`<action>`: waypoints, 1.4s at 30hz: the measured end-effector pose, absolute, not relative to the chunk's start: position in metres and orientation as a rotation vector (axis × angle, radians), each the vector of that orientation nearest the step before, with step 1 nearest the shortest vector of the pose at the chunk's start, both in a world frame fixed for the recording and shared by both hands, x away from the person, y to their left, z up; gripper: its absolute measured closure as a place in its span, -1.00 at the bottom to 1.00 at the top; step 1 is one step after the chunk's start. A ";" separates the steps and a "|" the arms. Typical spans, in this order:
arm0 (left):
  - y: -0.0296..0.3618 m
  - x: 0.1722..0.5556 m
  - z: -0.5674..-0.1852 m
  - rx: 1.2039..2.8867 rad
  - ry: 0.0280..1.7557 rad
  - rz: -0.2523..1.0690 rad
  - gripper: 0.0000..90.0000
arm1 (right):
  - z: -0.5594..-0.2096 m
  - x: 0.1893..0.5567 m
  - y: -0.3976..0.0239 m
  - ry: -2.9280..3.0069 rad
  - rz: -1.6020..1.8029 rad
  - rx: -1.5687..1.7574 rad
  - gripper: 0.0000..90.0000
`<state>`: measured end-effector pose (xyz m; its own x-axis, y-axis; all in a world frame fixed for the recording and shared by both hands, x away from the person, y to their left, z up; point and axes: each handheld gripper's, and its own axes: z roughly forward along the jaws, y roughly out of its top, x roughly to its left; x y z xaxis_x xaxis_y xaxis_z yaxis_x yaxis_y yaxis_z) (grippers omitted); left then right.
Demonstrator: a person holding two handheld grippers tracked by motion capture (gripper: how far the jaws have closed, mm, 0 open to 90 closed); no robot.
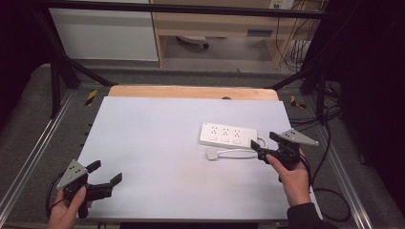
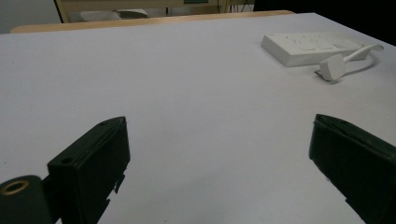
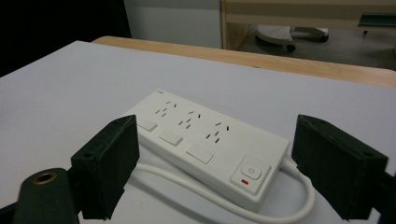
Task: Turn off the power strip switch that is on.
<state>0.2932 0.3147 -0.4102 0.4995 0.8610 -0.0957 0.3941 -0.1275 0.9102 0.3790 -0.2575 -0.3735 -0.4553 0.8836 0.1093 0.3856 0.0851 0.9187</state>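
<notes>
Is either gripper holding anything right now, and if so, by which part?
Nothing is held. The right gripper stands open near the power strip, and the left gripper is open over the bare table.

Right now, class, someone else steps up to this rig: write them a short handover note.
Left gripper: open, holding nothing, at the near left corner of the table.
Right gripper: open, holding nothing, pointed at the power strip from its right end.
Power strip: flat on the right side of the table, with its white cord looping along the near side and its plug lying loose there.
Done: nothing gripped yet.
Left: probably to take hold of the strip or its plug.
</notes>
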 end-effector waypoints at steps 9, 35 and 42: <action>0.315 0.293 -0.410 1.730 1.068 0.575 -0.89 | -0.368 0.384 -0.255 1.890 1.346 1.206 -0.27; 0.314 0.293 -0.411 1.736 1.067 0.571 -0.89 | -0.365 0.401 -0.239 1.928 1.314 1.098 0.68; 0.314 0.293 -0.410 1.734 1.061 0.567 -0.89 | -0.366 0.405 -0.233 1.943 1.306 1.072 0.77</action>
